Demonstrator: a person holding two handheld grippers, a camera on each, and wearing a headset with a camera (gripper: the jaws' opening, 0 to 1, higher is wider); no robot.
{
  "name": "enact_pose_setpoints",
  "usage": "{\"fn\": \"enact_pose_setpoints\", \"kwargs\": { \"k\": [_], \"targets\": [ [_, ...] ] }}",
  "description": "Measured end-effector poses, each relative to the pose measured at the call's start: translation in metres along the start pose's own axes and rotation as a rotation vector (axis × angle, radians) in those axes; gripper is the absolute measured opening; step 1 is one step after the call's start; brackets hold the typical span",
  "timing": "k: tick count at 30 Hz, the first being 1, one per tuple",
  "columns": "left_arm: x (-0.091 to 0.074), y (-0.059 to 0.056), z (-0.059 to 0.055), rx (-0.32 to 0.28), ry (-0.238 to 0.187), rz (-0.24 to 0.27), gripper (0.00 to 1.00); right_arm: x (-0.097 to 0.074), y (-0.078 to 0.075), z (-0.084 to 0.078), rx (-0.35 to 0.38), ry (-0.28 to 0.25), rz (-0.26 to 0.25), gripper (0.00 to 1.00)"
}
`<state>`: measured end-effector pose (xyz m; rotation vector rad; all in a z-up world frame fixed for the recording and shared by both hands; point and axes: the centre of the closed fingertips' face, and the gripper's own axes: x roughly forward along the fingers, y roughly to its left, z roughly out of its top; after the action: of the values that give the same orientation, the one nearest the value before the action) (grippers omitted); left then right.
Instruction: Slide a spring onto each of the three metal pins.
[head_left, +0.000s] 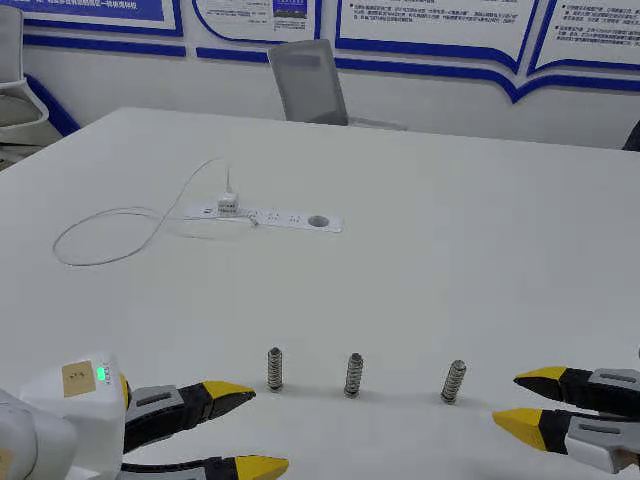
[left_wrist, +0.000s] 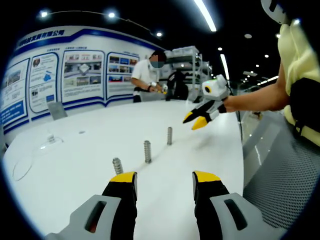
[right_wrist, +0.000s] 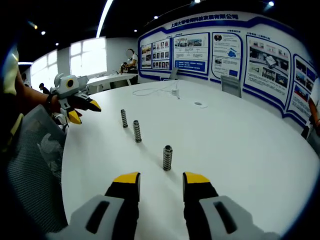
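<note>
Three metal pins stand upright in a row on the white table (head_left: 450, 230), each with a spring around it: the left pin (head_left: 275, 369), the middle pin (head_left: 353, 374) and the right pin (head_left: 454, 381). My left gripper (head_left: 258, 430) hovers open just left of the row, with nothing between its yellow-tipped jaws. In the left gripper view the nearest pin (left_wrist: 117, 165) stands just beyond my left gripper (left_wrist: 165, 177). My right gripper (head_left: 515, 398) is open and empty to the right of the row. The right gripper view has my right gripper (right_wrist: 161, 178) a short way behind the nearest pin (right_wrist: 167, 157).
A white power strip (head_left: 270, 215) with a plugged charger lies mid-table, and a thin white cable (head_left: 110, 235) loops to its left. A grey chair (head_left: 310, 80) stands at the far edge. A person (left_wrist: 147, 80) stands in the background.
</note>
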<state>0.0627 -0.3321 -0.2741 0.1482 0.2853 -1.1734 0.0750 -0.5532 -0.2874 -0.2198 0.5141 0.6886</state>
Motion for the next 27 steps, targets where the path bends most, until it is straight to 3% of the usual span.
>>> {"fn": "enact_pose_setpoints", "kwargs": {
  "k": [13, 27],
  "targets": [
    [-0.004, 0.000, -0.003, 0.001, 0.000, 0.008, 0.49, -0.019, 0.006, -0.002, 0.019, -0.041, -0.024, 0.43],
    [-0.006, 0.003, -0.003, 0.002, -0.005, 0.015, 0.51, -0.026, 0.015, -0.001, 0.019, -0.065, -0.019, 0.51]
  ]
}}
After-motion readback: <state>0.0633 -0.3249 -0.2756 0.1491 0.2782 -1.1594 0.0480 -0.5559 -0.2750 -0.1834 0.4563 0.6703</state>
